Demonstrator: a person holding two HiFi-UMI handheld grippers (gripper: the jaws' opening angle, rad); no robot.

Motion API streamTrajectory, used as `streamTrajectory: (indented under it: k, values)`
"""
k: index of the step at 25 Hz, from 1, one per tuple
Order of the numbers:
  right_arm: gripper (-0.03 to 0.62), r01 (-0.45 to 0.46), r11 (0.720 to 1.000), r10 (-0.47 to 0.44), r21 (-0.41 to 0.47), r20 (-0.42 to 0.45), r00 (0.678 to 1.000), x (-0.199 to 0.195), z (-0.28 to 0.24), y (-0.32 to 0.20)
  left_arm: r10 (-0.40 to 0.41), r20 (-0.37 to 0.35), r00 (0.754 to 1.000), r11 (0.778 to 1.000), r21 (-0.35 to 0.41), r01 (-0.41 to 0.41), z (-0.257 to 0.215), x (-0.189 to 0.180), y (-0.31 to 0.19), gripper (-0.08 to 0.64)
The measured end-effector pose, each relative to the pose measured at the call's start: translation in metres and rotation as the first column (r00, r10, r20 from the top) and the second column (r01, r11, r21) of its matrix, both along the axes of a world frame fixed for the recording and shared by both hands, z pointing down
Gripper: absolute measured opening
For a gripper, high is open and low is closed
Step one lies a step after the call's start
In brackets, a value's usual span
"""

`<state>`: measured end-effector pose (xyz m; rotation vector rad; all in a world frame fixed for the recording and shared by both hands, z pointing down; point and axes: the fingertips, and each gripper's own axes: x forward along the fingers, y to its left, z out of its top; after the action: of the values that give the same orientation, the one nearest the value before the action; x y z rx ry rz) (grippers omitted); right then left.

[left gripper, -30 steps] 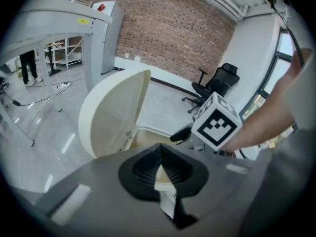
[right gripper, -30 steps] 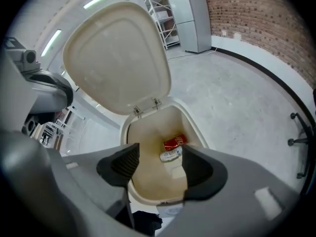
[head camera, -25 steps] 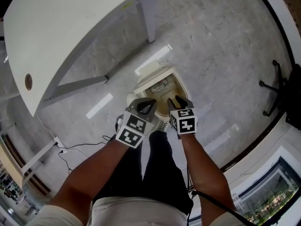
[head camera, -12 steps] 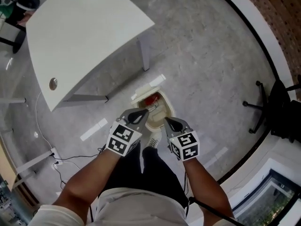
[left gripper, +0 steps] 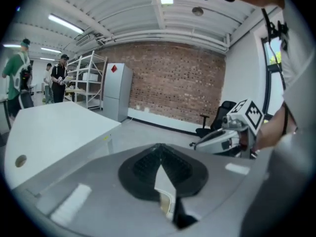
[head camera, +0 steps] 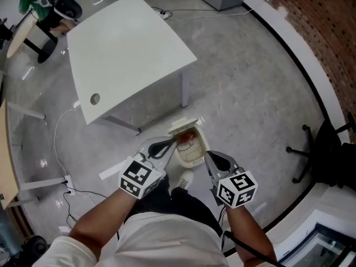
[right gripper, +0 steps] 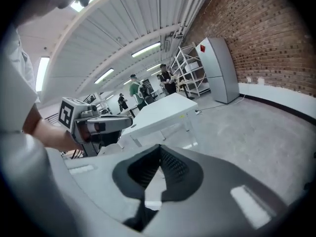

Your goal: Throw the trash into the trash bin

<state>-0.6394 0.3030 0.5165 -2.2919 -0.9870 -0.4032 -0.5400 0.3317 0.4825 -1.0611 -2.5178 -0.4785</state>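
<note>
We hold both grippers above the bin [head camera: 192, 156], whose lid [head camera: 183, 125] is swung open. The left gripper [head camera: 171, 142] hangs by the bin's left edge, its jaws pressed together on nothing. The right gripper [head camera: 209, 157], just right of the bin, is likewise closed and empty. Red trash [head camera: 187, 137] lies inside the bin. A white table [head camera: 128, 43] stands beyond the bin, and an office chair [head camera: 325, 149] well to its right.
</note>
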Motion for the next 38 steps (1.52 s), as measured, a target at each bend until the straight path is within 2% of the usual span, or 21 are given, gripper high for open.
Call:
streamTrajectory:
  k: [2,5,8,14,19,22,27,30,38]
  values:
    - [0.002,0.003,1.0,-0.004,-0.02,-0.018,1.0,0.003,-0.017,-0.001,0.007,0.006,1.0,1.0,-0.015,-0.007,-0.016,0.001,-0.012,0.009]
    - [0.002,-0.003,0.999,0.002,-0.04,-0.028,1.0,0.007,-0.037,-0.014,0.008,0.03,1.0,1.0,0.017,-0.008,-0.028,0.004,-0.037,0.008]
    - [0.002,-0.015,0.997,0.013,-0.075,-0.025,1.0,0.012,-0.059,-0.028,0.004,0.055,0.998,1.0,0.006,-0.005,-0.045,0.014,-0.055,0.008]
    - [0.002,-0.019,0.985,0.024,-0.169,0.025,0.999,0.024,-0.101,-0.042,-0.003,0.096,0.995,0.994,-0.112,0.014,-0.094,0.055,-0.055,0.008]
    - [0.002,-0.08,0.972,0.087,-0.221,0.022,0.996,0.04,-0.133,-0.069,0.017,0.143,0.99,0.977,-0.212,0.014,-0.139,0.085,-0.076,0.008]
    - [0.002,-0.101,0.962,0.107,-0.252,0.013,0.994,0.054,-0.147,-0.096,0.034,0.162,0.986,0.974,-0.225,0.003,-0.144,0.094,-0.101,0.009]
    - [0.002,-0.124,0.952,0.131,-0.281,0.005,0.991,0.067,-0.16,-0.141,0.045,0.206,0.978,0.981,-0.192,-0.005,-0.14,0.101,-0.148,0.008]
    - [0.002,-0.144,0.949,0.148,-0.281,-0.01,0.989,0.07,-0.165,-0.154,0.064,0.208,0.976,0.982,-0.187,-0.024,-0.14,0.1,-0.162,0.008]
    - [0.002,-0.101,0.943,0.109,-0.318,0.007,0.994,0.074,-0.172,-0.164,0.048,0.208,0.977,0.975,-0.22,-0.001,-0.146,0.095,-0.176,0.008]
